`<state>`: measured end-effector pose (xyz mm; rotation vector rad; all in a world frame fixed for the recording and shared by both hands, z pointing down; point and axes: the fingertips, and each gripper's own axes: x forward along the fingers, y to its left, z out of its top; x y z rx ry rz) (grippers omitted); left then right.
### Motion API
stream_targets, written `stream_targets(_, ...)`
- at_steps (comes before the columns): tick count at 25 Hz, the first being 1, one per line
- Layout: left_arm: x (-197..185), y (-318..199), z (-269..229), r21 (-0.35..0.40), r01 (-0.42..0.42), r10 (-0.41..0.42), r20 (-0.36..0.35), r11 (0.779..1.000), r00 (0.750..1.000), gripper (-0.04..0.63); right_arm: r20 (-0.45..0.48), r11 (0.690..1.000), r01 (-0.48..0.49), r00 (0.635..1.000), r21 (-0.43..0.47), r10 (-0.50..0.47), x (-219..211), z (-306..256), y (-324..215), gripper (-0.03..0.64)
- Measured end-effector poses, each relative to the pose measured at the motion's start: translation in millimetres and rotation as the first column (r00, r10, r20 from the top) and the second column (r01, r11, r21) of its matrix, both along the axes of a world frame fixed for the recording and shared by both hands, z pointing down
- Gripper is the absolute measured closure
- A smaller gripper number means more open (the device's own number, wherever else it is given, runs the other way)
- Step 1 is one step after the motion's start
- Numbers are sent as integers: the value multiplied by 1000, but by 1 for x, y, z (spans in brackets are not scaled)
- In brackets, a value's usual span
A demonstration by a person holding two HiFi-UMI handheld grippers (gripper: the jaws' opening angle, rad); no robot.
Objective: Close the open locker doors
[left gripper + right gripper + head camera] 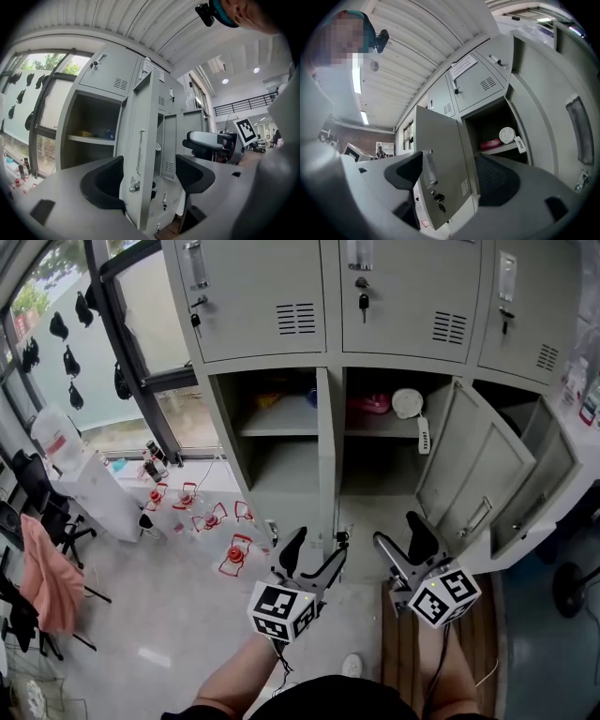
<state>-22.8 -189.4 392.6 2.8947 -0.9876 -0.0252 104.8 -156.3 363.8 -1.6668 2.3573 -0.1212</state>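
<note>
Standing ajar, an open locker door (140,140) is framed between the spread jaws of the left gripper (150,180), which grips nothing. The right gripper (450,176), likewise spread and empty, faces a second door (440,154). Grey floor (159,615) lies below both, with windows (56,352) to the left.

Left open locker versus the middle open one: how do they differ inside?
The left locker has a yellowish item and a blue item on its shelf; the middle locker holds a pink item and a white round thing. A white tag hangs over the middle locker's shelf edge; the left locker's shelf edge is bare. Both stand open, each with one shelf.
</note>
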Motion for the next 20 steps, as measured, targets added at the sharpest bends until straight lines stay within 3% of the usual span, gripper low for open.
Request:
stream_targets(11, 22, -27, -5, 8, 121, -121, -15, 993, 993, 244, -16, 994, 113, 993, 2, -113, 25, -1, -35, 265)
stream_targets(20, 17, -39, -3, 14, 229, -230, 7, 973, 973, 379, 15, 985, 172, 985, -6, -172, 38, 7, -49, 275)
